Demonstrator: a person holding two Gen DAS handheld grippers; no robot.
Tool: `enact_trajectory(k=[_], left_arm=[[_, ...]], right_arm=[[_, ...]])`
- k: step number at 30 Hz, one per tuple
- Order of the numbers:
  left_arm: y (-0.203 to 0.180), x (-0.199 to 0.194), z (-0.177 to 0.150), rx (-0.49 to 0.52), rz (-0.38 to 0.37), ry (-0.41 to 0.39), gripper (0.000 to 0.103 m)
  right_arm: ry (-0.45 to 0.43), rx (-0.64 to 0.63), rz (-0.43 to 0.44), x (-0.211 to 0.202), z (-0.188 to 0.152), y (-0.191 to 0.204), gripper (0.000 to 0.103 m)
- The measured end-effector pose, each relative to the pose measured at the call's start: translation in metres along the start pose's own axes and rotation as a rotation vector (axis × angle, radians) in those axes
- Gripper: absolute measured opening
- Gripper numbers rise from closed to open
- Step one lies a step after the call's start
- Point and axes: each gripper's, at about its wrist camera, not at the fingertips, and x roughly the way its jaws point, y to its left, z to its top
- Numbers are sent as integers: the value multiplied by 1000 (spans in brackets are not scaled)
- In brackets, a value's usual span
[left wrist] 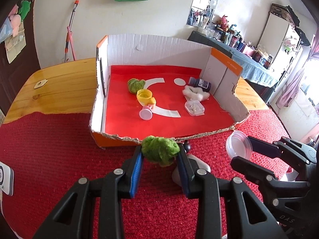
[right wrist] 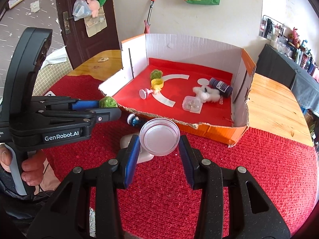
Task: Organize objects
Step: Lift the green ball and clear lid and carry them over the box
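Observation:
My left gripper point(left wrist: 160, 154) is shut on a green fuzzy ball point(left wrist: 160, 151), held above the red mat just in front of the cardboard box point(left wrist: 225, 75); it also shows in the right wrist view point(right wrist: 107, 102). My right gripper point(right wrist: 159, 139) is shut on a clear round plastic lid point(right wrist: 159, 136), also before the box's torn front edge; the lid shows in the left wrist view point(left wrist: 239, 145). Inside the box lie a second green ball point(left wrist: 135, 84), a yellow cup point(left wrist: 144, 96), a pink piece point(left wrist: 146, 113), white cotton point(left wrist: 196, 92), a dark bottle point(left wrist: 200, 83) and a clear case point(left wrist: 194, 108).
The box sits on a red mat point(left wrist: 59, 149) over a wooden table point(left wrist: 59, 83). A small blue-and-white figure point(right wrist: 133, 119) and a white object point(right wrist: 127, 141) lie on the mat below the grippers. A white device point(left wrist: 6, 177) is at the left edge.

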Motion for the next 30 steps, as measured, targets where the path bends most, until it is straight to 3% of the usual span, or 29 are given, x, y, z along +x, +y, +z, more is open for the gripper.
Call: enact_trajectory(k=[30], left_arm=[[4,21,32,0,5,17,35]], right_arm=[[13,13,23,19,31,-19,39]])
